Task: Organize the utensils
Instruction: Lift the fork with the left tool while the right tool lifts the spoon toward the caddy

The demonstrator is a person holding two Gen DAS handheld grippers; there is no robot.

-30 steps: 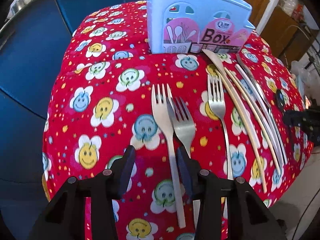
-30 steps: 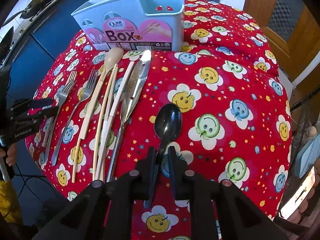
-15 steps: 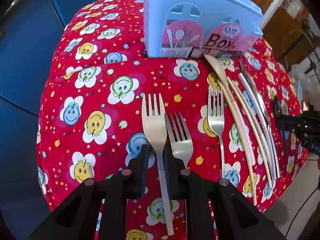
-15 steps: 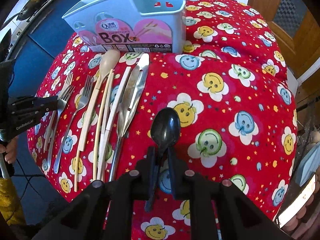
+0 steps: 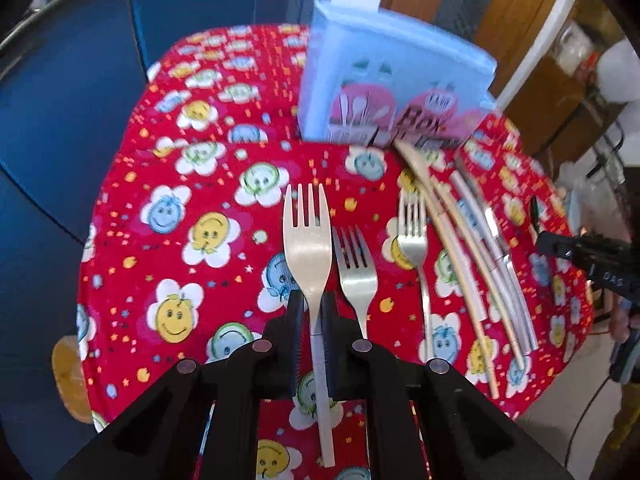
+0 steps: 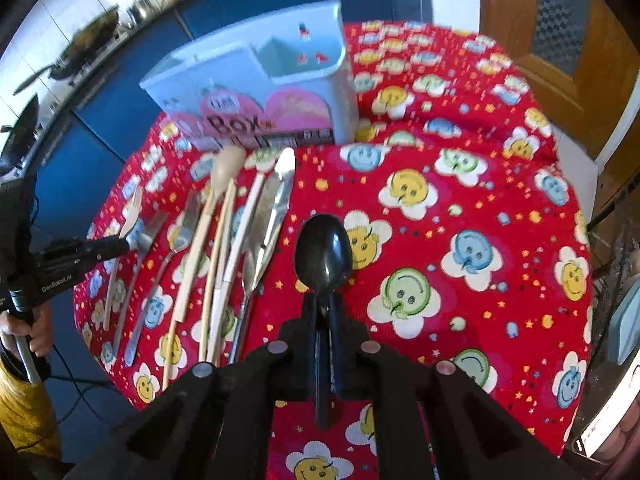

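Observation:
In the left wrist view my left gripper point(image 5: 311, 300) has its jaws closing on the neck of a pale fork point(image 5: 306, 240), whose handle runs back between the pads. This fork is raised a little above the red smiley tablecloth point(image 5: 180, 208). In the right wrist view my right gripper point(image 6: 327, 304) is shut on the neck of a black spoon point(image 6: 323, 252), bowl forward and just above the cloth. The light blue utensil box point(image 5: 392, 92) point(image 6: 256, 92) stands upright at the far side of the table. Its compartments look empty.
Two steel forks point(image 5: 356, 264) point(image 5: 412, 236) lie right of the held fork. Beyond them lie a beige spoon point(image 6: 224, 172), chopsticks point(image 6: 218, 256) and table knives point(image 6: 280, 188) in a row. A person's hand point(image 6: 36, 328) holds the left gripper's handle. Blue cabinets, a stove with pans and a wooden door surround the table.
My left gripper's jaws went from wide open to closed around the pale fork and raised it slightly. My right gripper kept its hold on the black spoon and lifted it off the cloth.

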